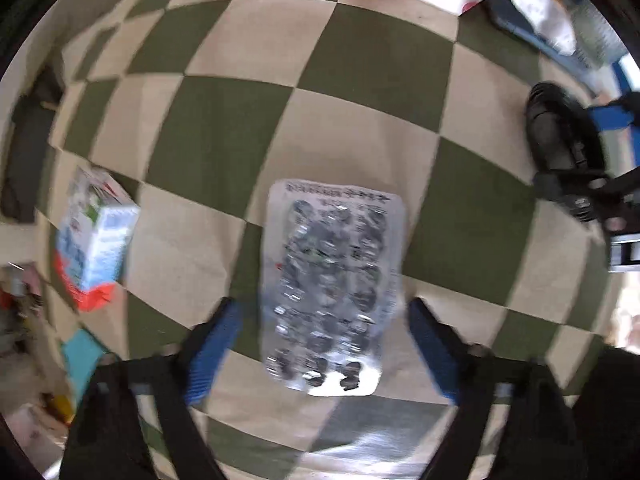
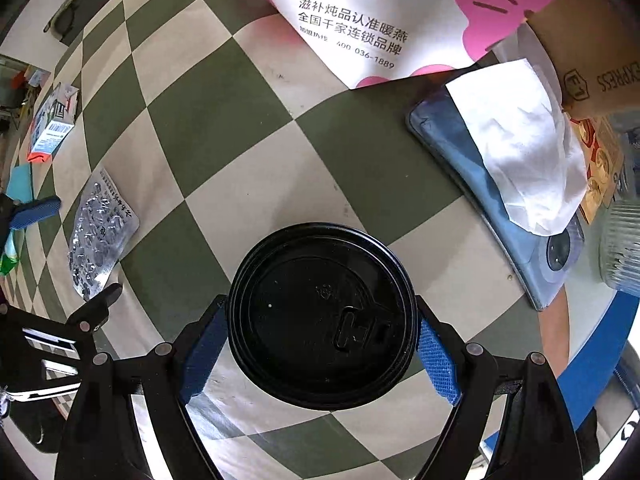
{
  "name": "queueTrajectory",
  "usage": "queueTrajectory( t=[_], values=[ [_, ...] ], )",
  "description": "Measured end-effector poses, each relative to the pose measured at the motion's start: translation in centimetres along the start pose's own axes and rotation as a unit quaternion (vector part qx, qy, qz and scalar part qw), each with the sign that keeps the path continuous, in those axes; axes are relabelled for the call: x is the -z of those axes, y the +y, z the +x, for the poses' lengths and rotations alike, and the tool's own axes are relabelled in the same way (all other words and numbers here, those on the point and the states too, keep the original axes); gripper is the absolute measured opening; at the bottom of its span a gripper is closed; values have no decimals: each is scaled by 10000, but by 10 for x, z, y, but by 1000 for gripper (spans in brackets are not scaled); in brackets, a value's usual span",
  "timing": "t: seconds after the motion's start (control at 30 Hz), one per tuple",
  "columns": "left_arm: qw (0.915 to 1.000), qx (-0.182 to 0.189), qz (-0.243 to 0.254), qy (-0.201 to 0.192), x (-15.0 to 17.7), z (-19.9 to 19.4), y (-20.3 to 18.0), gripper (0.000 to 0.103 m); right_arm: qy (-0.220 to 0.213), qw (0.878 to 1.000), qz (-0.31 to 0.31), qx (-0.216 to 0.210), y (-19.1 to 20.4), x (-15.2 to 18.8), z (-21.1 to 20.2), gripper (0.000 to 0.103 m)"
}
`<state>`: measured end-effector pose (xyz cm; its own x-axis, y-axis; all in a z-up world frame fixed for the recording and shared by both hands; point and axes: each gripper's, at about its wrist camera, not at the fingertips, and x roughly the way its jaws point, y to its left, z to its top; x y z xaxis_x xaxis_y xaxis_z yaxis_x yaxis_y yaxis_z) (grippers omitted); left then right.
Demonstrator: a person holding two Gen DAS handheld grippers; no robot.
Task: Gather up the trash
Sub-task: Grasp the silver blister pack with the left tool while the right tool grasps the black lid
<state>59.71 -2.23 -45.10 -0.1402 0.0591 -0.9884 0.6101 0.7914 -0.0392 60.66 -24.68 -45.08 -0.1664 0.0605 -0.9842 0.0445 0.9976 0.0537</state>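
Observation:
A silver blister pack [image 1: 332, 280] lies flat on the green-and-cream checked cloth [image 1: 248, 92]. My left gripper [image 1: 322, 316] points down over it, open, with a blue finger on each side of the pack and a gap on the left. The right wrist view shows the same pack [image 2: 100, 232] at the far left, between the left gripper's fingers [image 2: 36, 210]. My right gripper [image 2: 320, 328] is shut on a cup with a black lid [image 2: 320, 320], its blue pads against the rim on both sides. That cup [image 1: 556, 132] also shows at the right edge of the left wrist view.
A small blue-white-and-red carton [image 1: 96, 240] lies left of the pack. A white paper bag with pink flowers [image 2: 360, 20] stands at the back. A blue phone [image 2: 500, 208] under a white tissue [image 2: 528, 140], a cardboard box [image 2: 592, 40] and a ribbed glass [image 2: 624, 248] sit at the right.

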Motion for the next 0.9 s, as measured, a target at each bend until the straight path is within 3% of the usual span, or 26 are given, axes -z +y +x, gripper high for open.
queueTrajectory(
  t=[0.17, 0.27, 0.33, 0.37, 0.47, 0.53, 0.6, 0.77, 0.9],
  values=[
    [9991, 97, -407, -113, -1, -8, -3, 64, 38, 10000, -38, -27, -3, 0, 1, 88],
    [9937, 130, -1108, -100, 9, -8, -1, 64, 65, 9999, -108, -23, 1, 6, 5, 88],
    [9806, 350, -1928, -44, 21, -9, 3, 63, 91, 9998, -173, -31, 3, 9, 7, 88],
    [9699, 490, -2384, 27, 31, -8, 7, 63, 111, 9997, -206, -49, 5, 11, 7, 88],
    [9296, 919, -3565, 181, 62, -6, 5, 63, 179, 9993, -306, -80, 12, 18, 9, 88],
    [9163, 958, -3885, 164, 70, -6, 0, 64, 200, 9990, -391, -54, 16, 22, 10, 88],
    [9133, 849, -3983, 65, 70, -9, -4, 64, 194, 9987, -479, 19, 20, 26, 11, 88],
    [9194, 531, -3893, 181, 55, -11, -21, 65, 295, 9971, -667, 223, 35, 25, 15, 90],
    [9169, 435, -3965, 146, 56, -8, -40, 66, 355, 9958, -770, 351, 52, 27, 18, 91]
  ],
)
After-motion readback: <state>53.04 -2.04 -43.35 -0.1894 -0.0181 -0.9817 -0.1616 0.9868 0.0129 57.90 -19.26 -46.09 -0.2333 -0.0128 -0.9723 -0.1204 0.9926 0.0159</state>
